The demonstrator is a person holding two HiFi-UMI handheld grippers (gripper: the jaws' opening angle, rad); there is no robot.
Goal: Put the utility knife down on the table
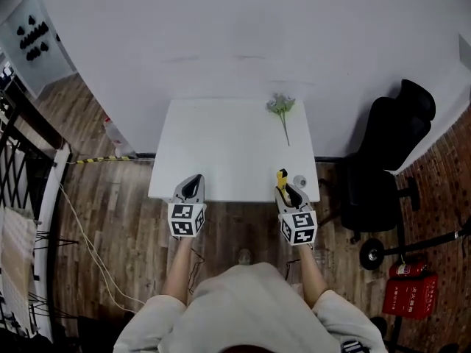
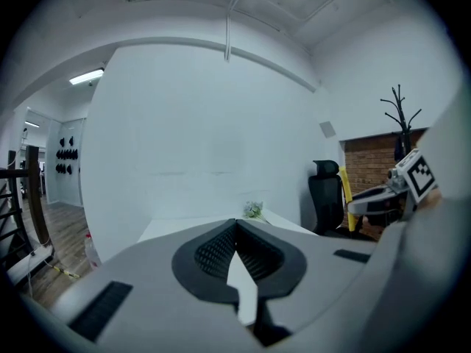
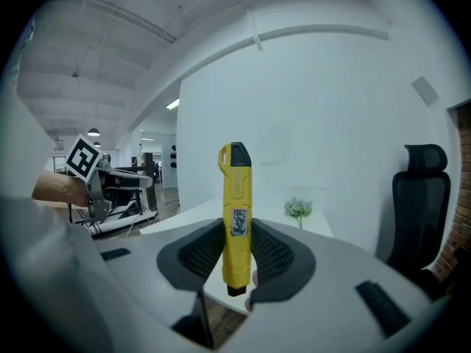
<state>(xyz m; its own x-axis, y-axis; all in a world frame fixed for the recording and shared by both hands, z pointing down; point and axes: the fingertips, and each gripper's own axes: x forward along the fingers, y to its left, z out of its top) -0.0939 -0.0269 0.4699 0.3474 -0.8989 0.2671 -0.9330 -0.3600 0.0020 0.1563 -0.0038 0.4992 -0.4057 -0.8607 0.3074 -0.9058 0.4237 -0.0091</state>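
Observation:
A yellow utility knife point(image 3: 235, 212) with a black tip stands upright between the pads of my right gripper point(image 3: 237, 228), which is shut on its lower half. In the head view the knife point(image 1: 282, 176) and right gripper point(image 1: 289, 190) hang over the near right edge of the white table point(image 1: 221, 145). My left gripper point(image 1: 193, 187) is at the table's near left edge, level with the right one. Its jaws point(image 2: 235, 225) meet at the tips with nothing between them.
An artificial flower sprig point(image 1: 280, 107) lies at the table's far right, against the white wall. A small round object point(image 1: 299, 181) sits near the right edge beside the knife. A black office chair point(image 1: 386, 153) stands to the right; a red extinguisher point(image 1: 410, 289) lies on the wooden floor.

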